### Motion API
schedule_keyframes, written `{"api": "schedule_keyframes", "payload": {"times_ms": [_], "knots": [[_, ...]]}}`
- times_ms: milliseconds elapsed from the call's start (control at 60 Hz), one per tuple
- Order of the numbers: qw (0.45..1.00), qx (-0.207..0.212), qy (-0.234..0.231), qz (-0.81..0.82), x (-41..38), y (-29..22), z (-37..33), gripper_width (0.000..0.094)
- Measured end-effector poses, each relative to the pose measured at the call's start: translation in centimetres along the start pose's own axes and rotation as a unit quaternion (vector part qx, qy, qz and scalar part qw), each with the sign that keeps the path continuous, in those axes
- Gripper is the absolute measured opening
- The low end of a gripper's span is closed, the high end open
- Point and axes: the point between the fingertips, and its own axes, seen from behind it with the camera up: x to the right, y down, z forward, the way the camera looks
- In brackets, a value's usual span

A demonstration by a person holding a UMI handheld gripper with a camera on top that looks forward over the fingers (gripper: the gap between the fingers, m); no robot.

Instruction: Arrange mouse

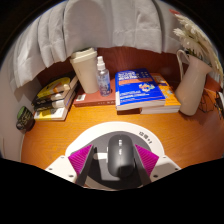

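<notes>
Your jaws [120, 168] stand apart, with the mouse [120, 153] between them. Its sides lie right at the purple pads [84, 157], but you cannot tell whether both pads press on it. The mouse is dark grey with a scroll wheel on top, and it sits on a white pad [108, 133] with a curved edge, which lies on the wooden bench [60, 135] just ahead of you.

Beyond the mouse, near the middle of the bench, you see a blue book [139, 88] lying on top of an orange book [165, 103]. Just beside the blue book stands a clear spray bottle [103, 76], upright, on a reddish book [93, 99]. Next to the bottle stands a beige cup [84, 68], also upright. Further to that side lies a stack of books [55, 98] with a yellow cover on top, and by it a small dark box [24, 119] near the bench's edge.

On the opposite side, past the orange book, a brown paper bag [193, 84] stands upright, with pale dried stems [190, 40] rising above it. A white curtain [90, 25] hangs behind the bench.
</notes>
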Motion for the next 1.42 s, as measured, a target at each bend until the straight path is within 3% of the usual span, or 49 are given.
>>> {"api": "schedule_keyframes", "payload": {"times_ms": [167,400,633,1083,1417], "knots": [[0.999,0.036,0.023,-0.012,-0.1,-2.4,-5.5,0.0796],[0.993,0.112,0.042,-0.013,-2.4,-5.8,-19.3,0.0791],[0.985,0.164,0.043,-0.028,-6.0,-5.1,-31.2,0.0788],[0.985,0.158,0.037,-0.054,-9.5,3.2,-37.3,0.0797],[0.987,0.15,0.036,-0.055,-9.7,5.2,-37.9,0.0798]]}}
